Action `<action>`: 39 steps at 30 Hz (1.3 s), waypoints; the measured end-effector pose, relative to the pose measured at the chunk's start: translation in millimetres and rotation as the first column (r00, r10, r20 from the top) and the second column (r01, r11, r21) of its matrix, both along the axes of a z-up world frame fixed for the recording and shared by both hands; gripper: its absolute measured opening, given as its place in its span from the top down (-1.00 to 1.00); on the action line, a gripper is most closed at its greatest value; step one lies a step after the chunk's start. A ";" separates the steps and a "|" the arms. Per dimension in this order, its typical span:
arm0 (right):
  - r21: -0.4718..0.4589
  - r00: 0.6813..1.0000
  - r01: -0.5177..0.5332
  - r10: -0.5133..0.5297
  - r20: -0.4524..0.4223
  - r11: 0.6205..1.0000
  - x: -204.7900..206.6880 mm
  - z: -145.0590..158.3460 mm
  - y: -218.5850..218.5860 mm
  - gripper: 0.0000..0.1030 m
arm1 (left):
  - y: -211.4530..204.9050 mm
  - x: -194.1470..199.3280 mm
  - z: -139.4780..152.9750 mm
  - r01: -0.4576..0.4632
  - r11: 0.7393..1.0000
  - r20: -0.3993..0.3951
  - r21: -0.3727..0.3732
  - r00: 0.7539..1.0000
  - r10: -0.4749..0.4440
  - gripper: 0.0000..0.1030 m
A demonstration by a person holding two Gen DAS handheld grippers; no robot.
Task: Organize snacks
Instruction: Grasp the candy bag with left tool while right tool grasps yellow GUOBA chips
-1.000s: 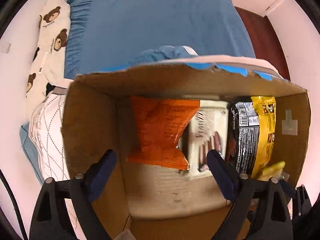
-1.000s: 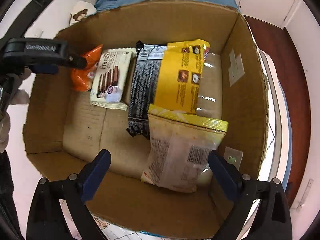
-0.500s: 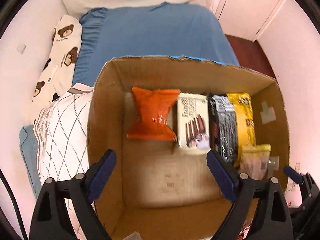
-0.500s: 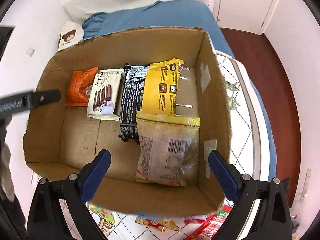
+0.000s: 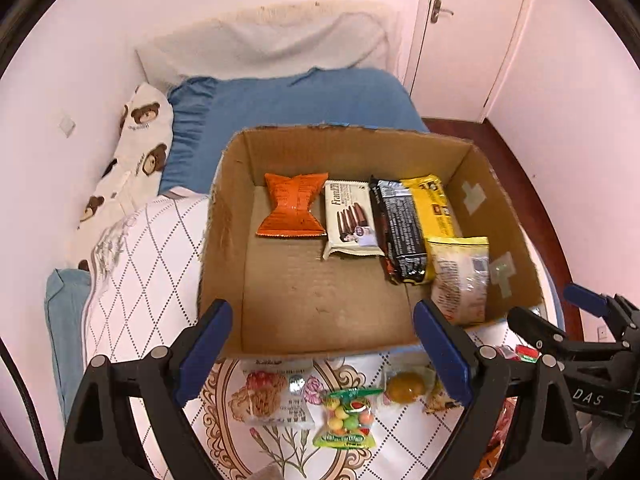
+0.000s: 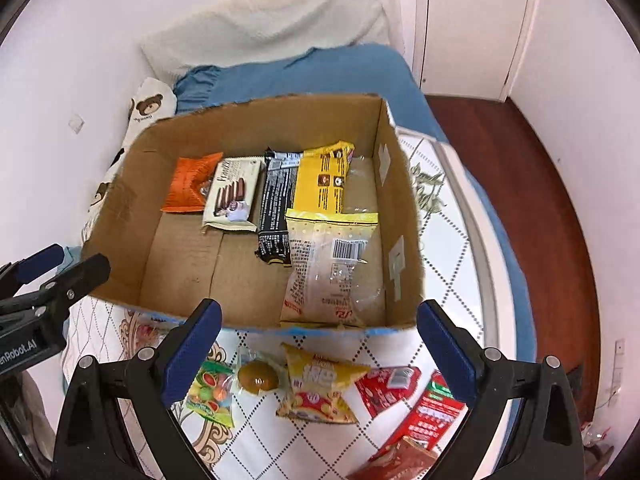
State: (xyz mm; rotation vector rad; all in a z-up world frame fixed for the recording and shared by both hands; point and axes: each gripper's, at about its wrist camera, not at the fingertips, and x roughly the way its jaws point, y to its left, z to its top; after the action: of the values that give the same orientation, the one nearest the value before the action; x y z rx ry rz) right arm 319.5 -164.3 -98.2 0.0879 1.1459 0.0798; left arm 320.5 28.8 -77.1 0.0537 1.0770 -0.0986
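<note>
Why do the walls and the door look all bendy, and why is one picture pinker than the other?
Both wrist views use a fisheye lens, so the door and cardboard box edges curve toward the dark round border. The left wrist view has a pink tint on the walls; the right wrist view looks whiter. Both are sharp, with glare on the clear snack bag.

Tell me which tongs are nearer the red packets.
Right. The right tongs hang just above the red packets; the left tongs sit farther left, over the fruit candy bag.
</note>
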 end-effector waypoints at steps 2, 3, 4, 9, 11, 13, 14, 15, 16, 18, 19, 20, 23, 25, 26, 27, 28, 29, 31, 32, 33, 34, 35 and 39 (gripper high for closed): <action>0.014 1.000 -0.001 0.001 0.019 1.000 -12.8 11.6 -1.4 -0.94 | -0.8 -13.2 10.2 0.001 1.000 0.029 0.001 1.000 -0.001 -0.80; 0.016 1.000 -0.001 0.001 0.030 1.000 -17.8 16.4 -1.9 -0.94 | -0.7 -19.0 15.6 0.003 1.000 0.042 -0.003 0.999 -0.003 -0.80; 0.025 0.999 -0.005 0.004 0.045 1.000 -24.0 22.6 -2.6 -0.94 | -1.1 -26.9 22.0 0.004 1.000 0.060 -0.007 0.998 -0.004 -0.80; 0.033 0.994 -0.010 0.006 0.107 0.999 -50.1 50.0 -3.3 -0.94 | -2.9 -55.5 43.9 0.015 1.000 0.120 -0.018 0.993 -0.013 -0.80; 0.046 0.992 -0.013 0.007 0.130 0.999 -60.3 60.2 -4.0 -0.94 | -3.9 -65.4 51.7 0.021 1.000 0.137 -0.019 0.990 -0.018 -0.80; 0.063 0.990 -0.012 0.003 0.144 0.998 -69.5 67.5 -4.9 -0.94 | -3.1 -74.9 57.0 0.021 0.999 0.145 -0.036 0.989 -0.015 -0.80; 0.070 0.989 -0.013 0.002 0.149 0.997 -74.6 70.6 -5.4 -0.94 | -2.8 -77.8 58.1 0.019 0.999 0.143 -0.042 0.990 -0.013 -0.80; 0.087 0.988 -0.012 -0.002 0.154 0.996 -78.7 72.3 -7.2 -0.94 | -2.0 -81.8 58.4 0.016 0.999 0.138 -0.049 0.990 -0.009 -0.80; 0.104 0.987 -0.013 -0.004 0.158 0.994 -82.5 72.4 -9.3 -0.94 | -1.8 -84.9 57.9 0.014 0.998 0.135 -0.054 0.991 -0.007 -0.80; 0.119 0.989 -0.011 -0.007 0.145 0.993 -87.0 65.8 -13.1 -0.94 | -0.1 -91.3 52.7 0.004 0.998 0.120 -0.059 0.993 0.003 -0.80; 0.132 0.991 -0.002 -0.015 0.133 0.991 -89.3 58.9 -16.6 -0.94 | -0.3 -93.8 48.3 0.002 0.998 0.113 -0.056 0.994 0.005 -0.80; 0.151 0.993 0.007 -0.025 0.115 0.989 -90.8 50.2 -20.6 -0.94 | 0.4 -96.3 41.8 -0.006 0.999 0.099 -0.047 0.995 0.011 -0.80; 0.200 0.999 0.023 -0.027 0.018 0.979 -85.8 9.9 -29.5 -0.39 | 2.7 -97.6 10.5 -0.027 0.999 0.020 -0.036 0.999 0.028 -0.80; 0.219 0.998 0.048 -0.039 -0.043 0.975 -80.7 -19.7 -34.2 -0.27 | 3.3 -95.2 -19.5 -0.043 0.999 -0.052 -0.014 0.998 0.042 -0.80; 0.224 0.997 0.061 -0.048 -0.064 0.973 -78.6 -32.7 -36.2 -0.27 | 3.4 -93.6 -33.4 -0.049 0.999 -0.082 -0.003 0.995 0.049 -0.80; 0.219 0.994 0.076 -0.056 -0.095 0.973 -75.4 -48.3 -37.2 -0.27 | 2.9 -92.5 -46.3 -0.052 0.999 -0.109 0.009 0.993 0.052 -0.80; 0.223 0.992 0.081 -0.057 -0.113 0.971 -74.2 -56.8 -36.8 -0.27 | 1.9 -89.0 -63.0 -0.054 0.998 -0.154 0.023 0.987 0.057 -0.80; 0.245 0.989 0.098 -0.066 -0.135 0.965 -71.8 -68.6 -37.5 -0.27 | 1.3 -85.2 -78.6 -0.055 0.998 -0.196 0.026 0.979 0.059 -0.80; 0.226 0.988 0.097 -0.066 -0.139 0.969 -67.7 -80.4 -33.8 -0.27 | -1.9 -77.0 -109.9 -0.052 0.998 -0.275 0.030 0.960 0.058 -0.80; 0.225 0.989 0.091 -0.061 -0.135 0.970 -64.4 -85.0 -31.0 -0.27 | -4.8 -73.6 -121.7 -0.044 0.998 -0.302 0.033 0.952 0.052 -0.80; 0.225 0.989 0.086 -0.055 -0.140 0.971 -61.9 -88.7 -28.7 -0.27 | -6.8 -70.0 -133.5 -0.036 0.999 -0.333 0.032 0.942 0.045 -0.80; 0.210 0.988 0.083 -0.053 -0.148 0.974 -57.2 -92.8 -24.9 -0.27 | -9.0 -64.3 -148.5 -0.035 0.999 -0.369 0.030 0.929 0.044 -0.80; 0.198 0.987 0.077 -0.047 -0.151 0.977 -53.0 -96.1 -21.6 -0.27 | -11.0 -60.3 -157.4 -0.030 0.999 -0.388 0.025 0.921 0.037 -0.80; 0.124 0.975 0.032 -0.004 -0.221 0.992 -31.4 -118.7 -3.4 -0.27 | -18.7 -42.8 -193.1 -0.027 0.999 -0.449 0.037 0.893 0.040 -0.79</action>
State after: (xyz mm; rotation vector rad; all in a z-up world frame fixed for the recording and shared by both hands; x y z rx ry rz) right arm 288.1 -167.7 -216.9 0.2247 1.3614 0.1296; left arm 277.8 10.1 -270.2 0.0395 1.5447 -0.0648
